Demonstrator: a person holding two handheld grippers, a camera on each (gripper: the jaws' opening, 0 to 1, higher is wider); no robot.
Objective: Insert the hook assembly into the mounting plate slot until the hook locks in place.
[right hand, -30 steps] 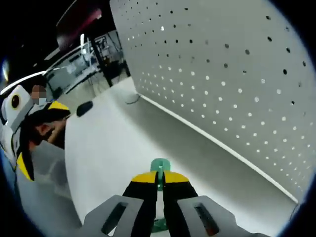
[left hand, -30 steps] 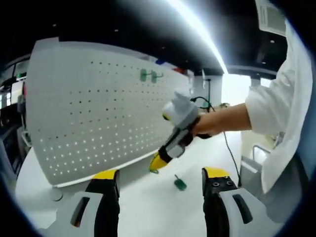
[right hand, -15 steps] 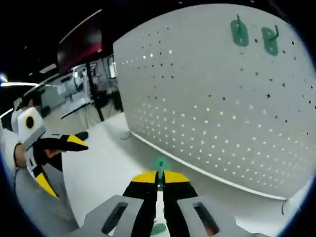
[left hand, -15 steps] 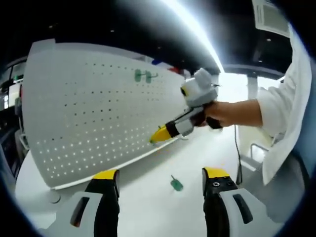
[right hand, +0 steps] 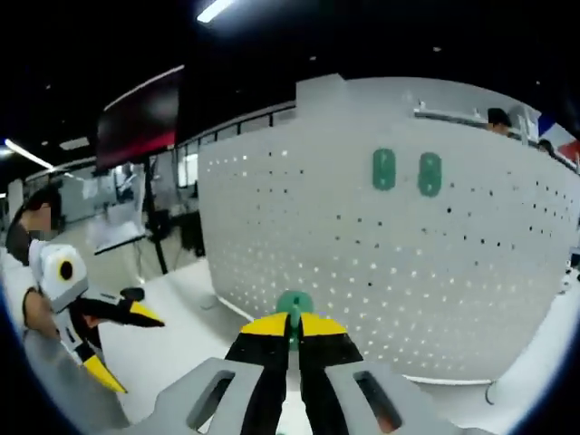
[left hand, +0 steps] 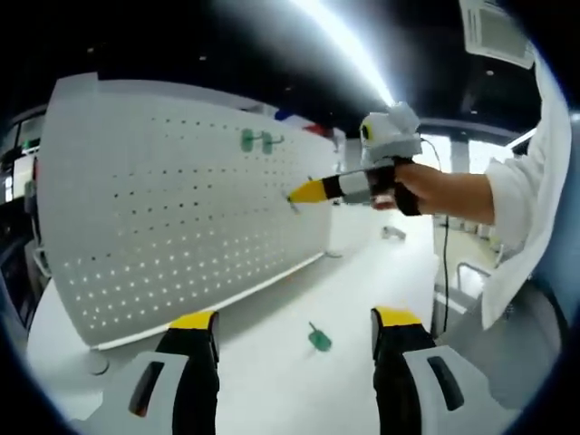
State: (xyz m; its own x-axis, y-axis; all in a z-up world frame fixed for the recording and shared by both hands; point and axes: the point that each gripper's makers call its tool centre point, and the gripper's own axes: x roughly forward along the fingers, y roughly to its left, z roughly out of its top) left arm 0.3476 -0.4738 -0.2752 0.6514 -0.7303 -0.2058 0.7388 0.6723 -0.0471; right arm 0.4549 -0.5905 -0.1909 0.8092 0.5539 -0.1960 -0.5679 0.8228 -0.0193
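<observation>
Two green plastic hooks (right hand: 405, 171) are already hanging high on the white pegboard plate (right hand: 344, 263). We are pinching a third green hook (right hand: 294, 308) tight in our right gripper (right hand: 292, 337), nearing the plate. Our left gripper (left hand: 294, 324) is hanging loose; one small green hook (left hand: 318, 339) is lying on the white table (left hand: 272, 362).

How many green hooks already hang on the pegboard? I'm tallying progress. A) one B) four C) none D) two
D: two green hooks sit side by side high on the white pegboard, while the right gripper holds a third green hook in front of it.
</observation>
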